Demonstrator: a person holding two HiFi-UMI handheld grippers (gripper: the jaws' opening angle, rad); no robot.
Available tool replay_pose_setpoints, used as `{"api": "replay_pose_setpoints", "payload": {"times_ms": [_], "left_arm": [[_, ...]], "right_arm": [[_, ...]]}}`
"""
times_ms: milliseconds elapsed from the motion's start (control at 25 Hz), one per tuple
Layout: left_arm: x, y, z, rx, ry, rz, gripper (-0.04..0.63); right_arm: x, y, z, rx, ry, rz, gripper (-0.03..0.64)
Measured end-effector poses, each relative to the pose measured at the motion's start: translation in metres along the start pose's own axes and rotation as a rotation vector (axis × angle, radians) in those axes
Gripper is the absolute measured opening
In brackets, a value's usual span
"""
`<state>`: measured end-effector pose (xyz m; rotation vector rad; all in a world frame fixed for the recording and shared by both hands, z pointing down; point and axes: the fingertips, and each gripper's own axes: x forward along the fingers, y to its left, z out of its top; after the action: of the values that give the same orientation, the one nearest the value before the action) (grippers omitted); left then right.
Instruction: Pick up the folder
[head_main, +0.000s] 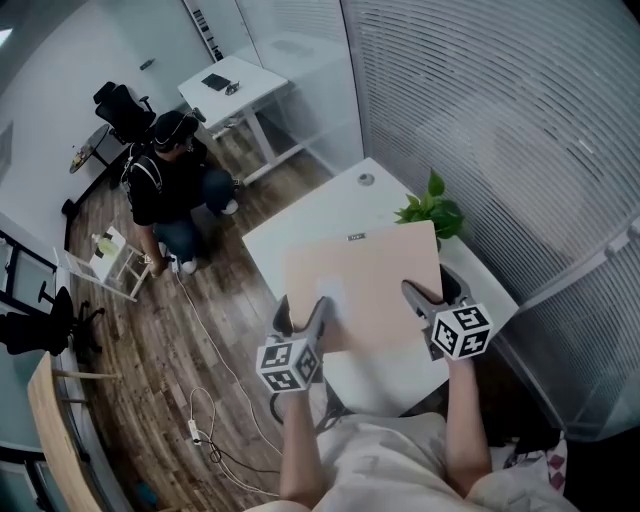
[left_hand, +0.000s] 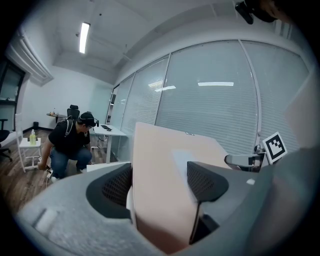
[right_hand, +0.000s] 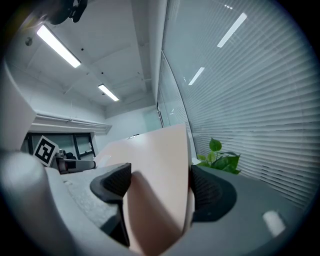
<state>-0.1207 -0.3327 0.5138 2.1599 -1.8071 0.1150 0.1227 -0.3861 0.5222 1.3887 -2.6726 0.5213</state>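
Left gripper (head_main: 302, 314) and right gripper (head_main: 432, 292) each clamp the tan folder (head_main: 365, 280), which hides much of the worktop (head_main: 310, 215).

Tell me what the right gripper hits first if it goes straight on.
The right gripper is shut on the folder, which fills its line. Beyond, probably the blinds; the plant stands just right of it, depth unclear.

Grey, black-padded left hand-held gripper (head_main: 302, 310) and right hand-held gripper (head_main: 435, 292) carry black-and-white marker cubes (head_main: 290, 365).
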Motion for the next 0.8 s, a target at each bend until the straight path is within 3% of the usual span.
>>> {"api": "replay_pose_setpoints", "payload": {"times_ms": [800], "left_arm": [[-0.0063,0.0038,-0.0034,-0.006,-0.002,0.010,0.364]], "right_arm": [[0.0011,0.0059,-0.0030,-0.009,0.015,0.011,0.374]]}}
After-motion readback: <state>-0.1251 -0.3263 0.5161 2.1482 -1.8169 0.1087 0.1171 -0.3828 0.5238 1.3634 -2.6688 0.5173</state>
